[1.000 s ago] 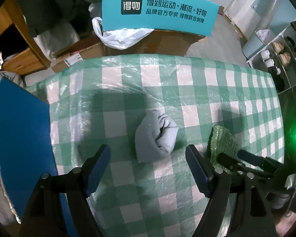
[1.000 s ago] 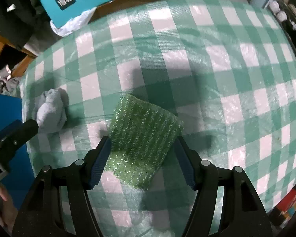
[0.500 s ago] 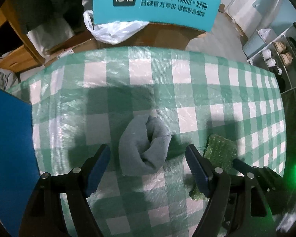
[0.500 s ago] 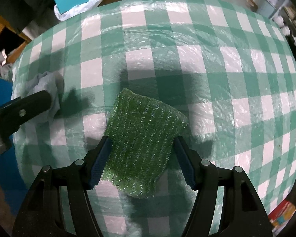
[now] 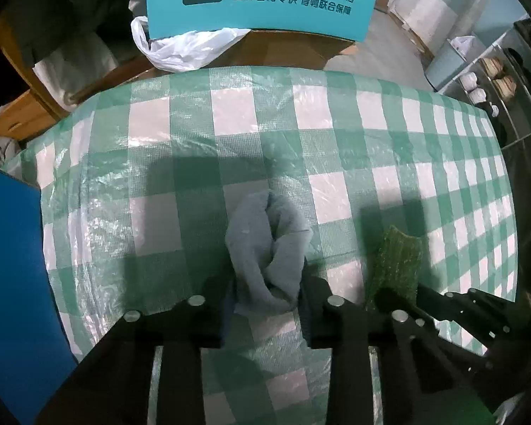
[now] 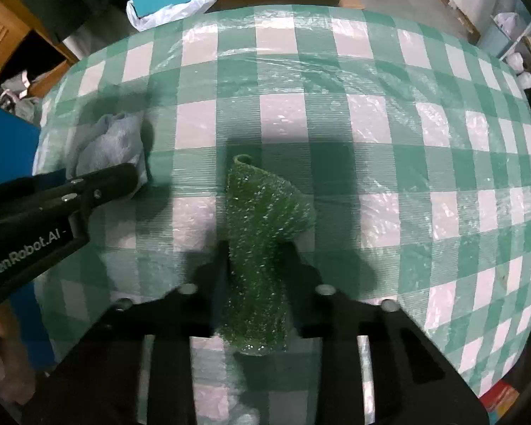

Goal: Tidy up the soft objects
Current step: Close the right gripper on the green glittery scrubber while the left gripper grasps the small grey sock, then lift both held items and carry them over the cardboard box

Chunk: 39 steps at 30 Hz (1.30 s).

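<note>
A rolled grey sock bundle (image 5: 265, 255) lies on the green-and-white checked tablecloth (image 5: 336, 134). My left gripper (image 5: 265, 294) points down over it, its jaws closing, and the pads press the bundle's near end from both sides. Right of it a glittery green scrub cloth (image 5: 396, 262) is pinched into a standing fold. In the right wrist view that green cloth (image 6: 262, 219) is squeezed between the pads of my right gripper (image 6: 258, 265), which is shut on it. The grey bundle (image 6: 109, 145) shows at the left there, behind a left gripper finger (image 6: 99, 184).
A teal printed box (image 5: 265, 0) and a white plastic bag (image 5: 187, 49) sit on a cardboard box (image 5: 293, 49) beyond the table's far edge. A blue board (image 5: 10, 265) stands along the left. Shelves with small items (image 5: 485, 81) are at the far right.
Both grippers have gone from wide open to closed on their cloths. The green cloth has bunched from flat into a narrow upright fold; the grey bundle is squeezed narrower.
</note>
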### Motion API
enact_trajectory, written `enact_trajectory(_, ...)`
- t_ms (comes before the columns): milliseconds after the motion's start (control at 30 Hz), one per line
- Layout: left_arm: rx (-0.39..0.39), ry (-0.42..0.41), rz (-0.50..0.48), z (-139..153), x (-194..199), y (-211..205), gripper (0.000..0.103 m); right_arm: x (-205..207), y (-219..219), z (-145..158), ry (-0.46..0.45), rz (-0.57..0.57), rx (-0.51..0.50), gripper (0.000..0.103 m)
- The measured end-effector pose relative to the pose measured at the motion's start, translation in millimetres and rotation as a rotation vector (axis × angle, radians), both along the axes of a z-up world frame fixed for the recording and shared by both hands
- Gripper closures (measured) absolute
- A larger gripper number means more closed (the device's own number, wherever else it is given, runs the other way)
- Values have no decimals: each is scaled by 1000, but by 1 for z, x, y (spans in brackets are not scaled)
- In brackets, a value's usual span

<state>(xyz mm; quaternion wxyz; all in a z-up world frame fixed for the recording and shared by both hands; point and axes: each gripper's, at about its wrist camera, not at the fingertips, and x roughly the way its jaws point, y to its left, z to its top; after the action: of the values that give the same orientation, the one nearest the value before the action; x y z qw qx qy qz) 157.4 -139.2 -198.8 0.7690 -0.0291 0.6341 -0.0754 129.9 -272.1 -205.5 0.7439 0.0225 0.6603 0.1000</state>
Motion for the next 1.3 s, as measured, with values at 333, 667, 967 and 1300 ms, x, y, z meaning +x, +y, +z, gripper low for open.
enact_trajectory(333, 19, -45, -15, 21, -11, 2, 77, 9, -2, 18, -31, -19, 5, 88)
enact_trajectory(667, 32, -108, -29, 57, -32, 7, 77, -5, -18, 61, -101, -23, 25, 88)
enact_trajectory(967, 51, -170, -53, 92, -59, 10, 77, -19, -18, 98, -166, 3, 24, 88)
enact_trajectory(1300, 70, -225, -72, 123, -91, 16, 77, -36, -12, 135, -238, 38, 38, 88)
